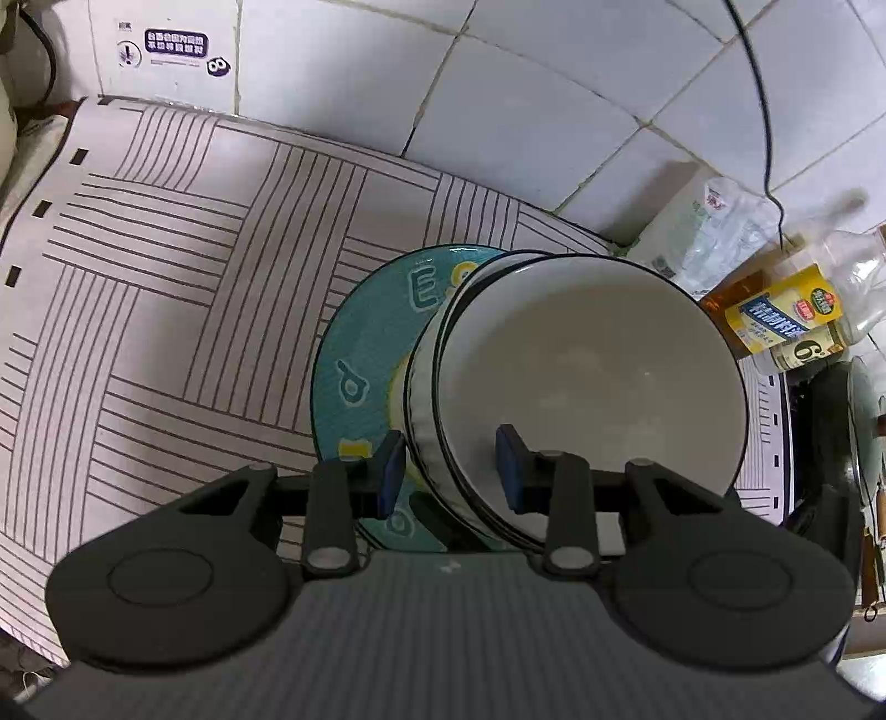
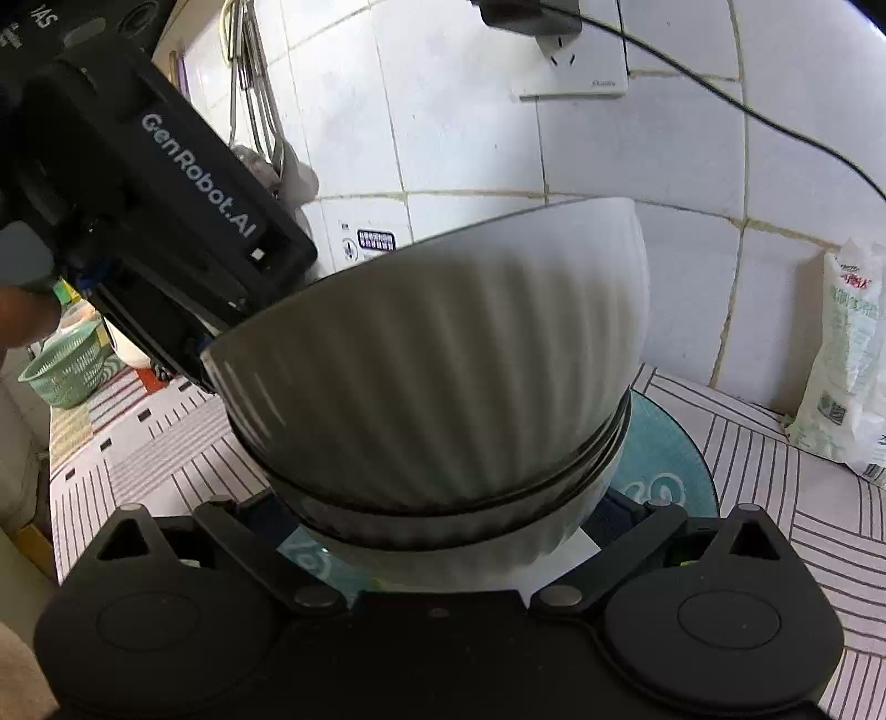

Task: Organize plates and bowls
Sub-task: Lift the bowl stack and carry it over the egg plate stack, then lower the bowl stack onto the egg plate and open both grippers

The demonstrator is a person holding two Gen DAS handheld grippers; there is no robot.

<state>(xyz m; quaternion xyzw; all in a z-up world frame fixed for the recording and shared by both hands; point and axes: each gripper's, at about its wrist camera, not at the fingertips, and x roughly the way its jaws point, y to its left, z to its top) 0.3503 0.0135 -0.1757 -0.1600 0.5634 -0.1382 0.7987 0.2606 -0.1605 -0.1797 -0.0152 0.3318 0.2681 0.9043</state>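
A stack of white ribbed bowls (image 1: 581, 360) with black rims hangs tilted just above a teal plate (image 1: 365, 343) that lies on the striped mat (image 1: 166, 277). My left gripper (image 1: 449, 471) is shut on the near rim of the stack, one blue pad outside the wall and one inside the top bowl. In the right wrist view the bowl stack (image 2: 443, 360) fills the middle, with the teal plate (image 2: 664, 454) under it. My right gripper (image 2: 443, 509) straddles the lowest bowl with its jaws wide; only the right blue pad (image 2: 614, 509) shows, against the bowl's wall.
An oil bottle (image 1: 786, 315) and a plastic bag (image 1: 709, 232) stand against the tiled wall at the right. A dark pan (image 1: 830, 443) sits beyond the mat's right edge. A green basket (image 2: 66, 376) is at the far left, a white appliance (image 1: 166, 50) behind the mat.
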